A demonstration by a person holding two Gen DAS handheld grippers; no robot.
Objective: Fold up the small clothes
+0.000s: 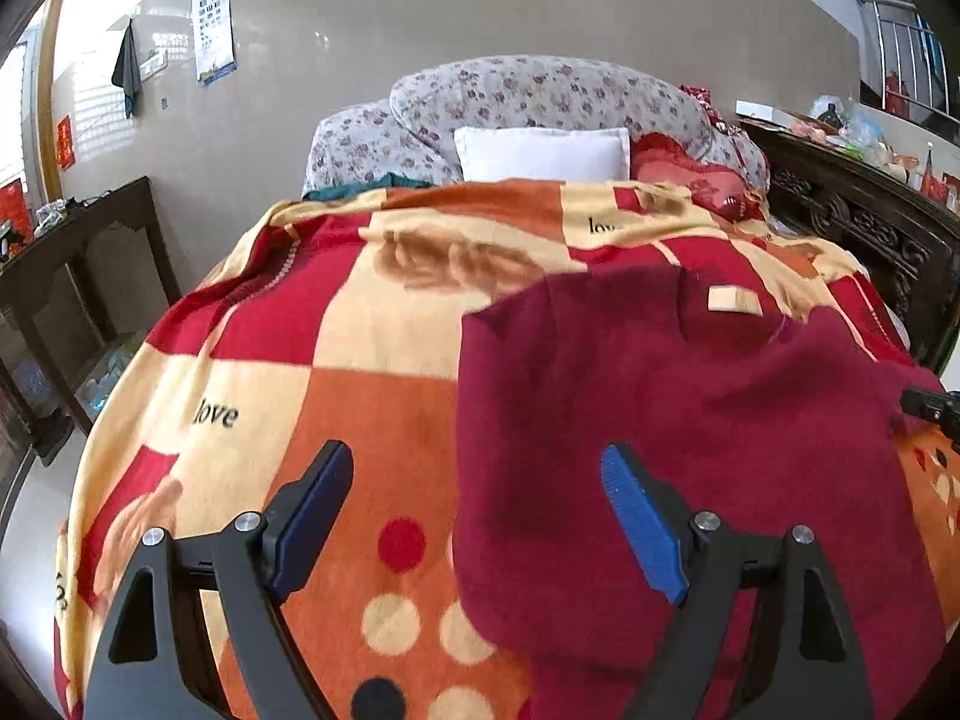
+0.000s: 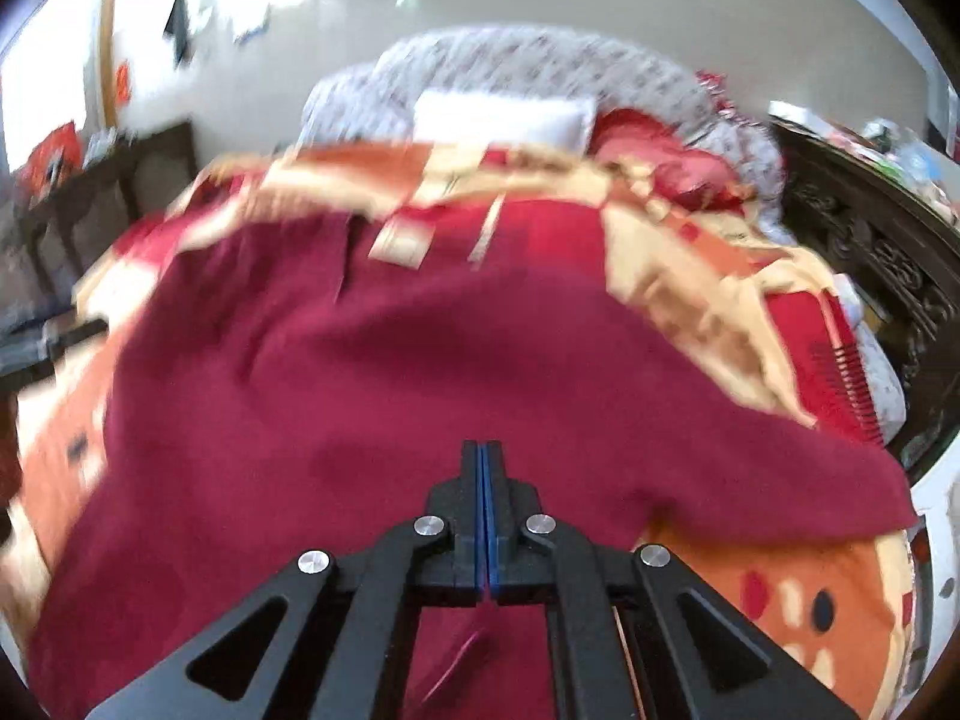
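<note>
A dark maroon garment (image 1: 690, 432) lies spread flat on the patterned blanket (image 1: 336, 324), with a pale label (image 1: 733, 300) at its far edge. My left gripper (image 1: 474, 453) hovers open over the garment's left edge; its blue pads (image 1: 642, 522) have nothing between them. In the right wrist view the same garment (image 2: 390, 396) fills the middle, blurred. My right gripper (image 2: 485, 447) is shut at the garment's near edge, and a thin pinch of maroon cloth (image 2: 462, 654) rises to its pads. Its black tip (image 1: 930, 408) shows at the garment's right side.
The bed carries a white pillow (image 1: 540, 153), a floral quilt (image 1: 540, 90) and a red cushion (image 1: 690, 171) at its head. A dark carved wooden headboard (image 1: 870, 228) runs along the right, and a dark cabinet (image 1: 78, 276) stands at the left.
</note>
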